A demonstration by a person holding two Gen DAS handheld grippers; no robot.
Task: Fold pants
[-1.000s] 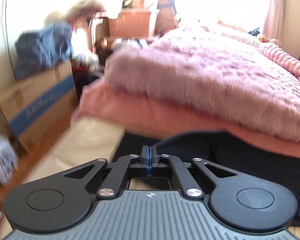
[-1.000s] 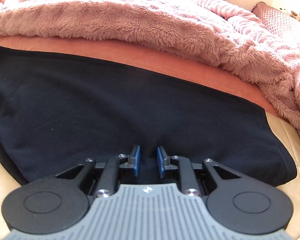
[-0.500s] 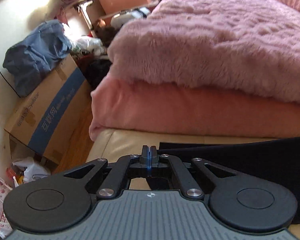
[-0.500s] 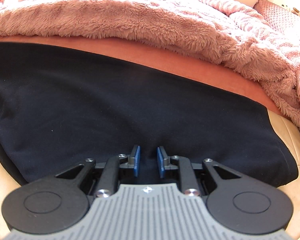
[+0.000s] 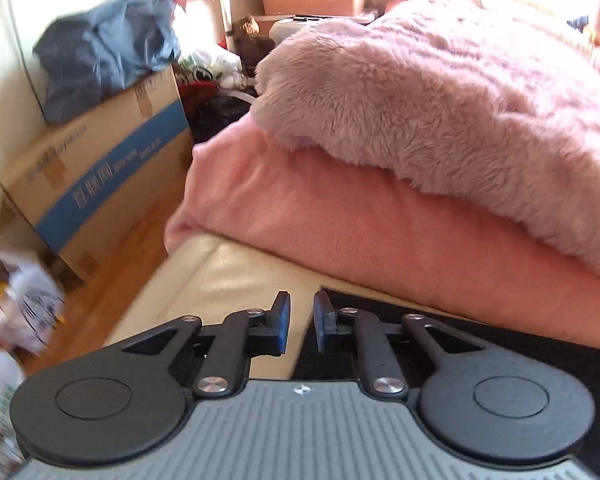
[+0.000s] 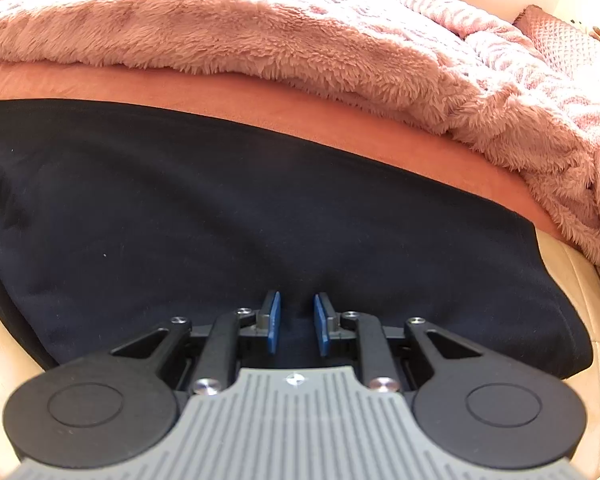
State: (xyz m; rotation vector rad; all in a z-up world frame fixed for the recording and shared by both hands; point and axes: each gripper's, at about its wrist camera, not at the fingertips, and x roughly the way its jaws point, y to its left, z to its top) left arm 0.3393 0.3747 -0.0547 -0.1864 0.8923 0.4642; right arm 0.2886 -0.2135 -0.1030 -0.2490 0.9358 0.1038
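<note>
Black pants [image 6: 260,220] lie flat and folded on a cream surface [image 6: 4,344], their far edge against an orange-pink blanket. My right gripper [image 6: 296,324] is open and empty, just above the pants near their front edge. In the left wrist view a corner of the pants [image 5: 480,336] shows at the right. My left gripper [image 5: 301,326] is open and empty, over that left corner where it meets the cream surface [image 5: 204,280].
A fluffy pink blanket [image 6: 300,32] lies on an orange-pink blanket [image 5: 360,220] behind the pants. Left of the bed stand a cardboard box [image 5: 96,184] with blue-grey clothes [image 5: 104,48] on top, bags [image 5: 16,308] and clutter on a wooden floor.
My left gripper was shut on the pants corner and has opened, letting the cloth go. The left view has swung. The right gripper stays open in place.
</note>
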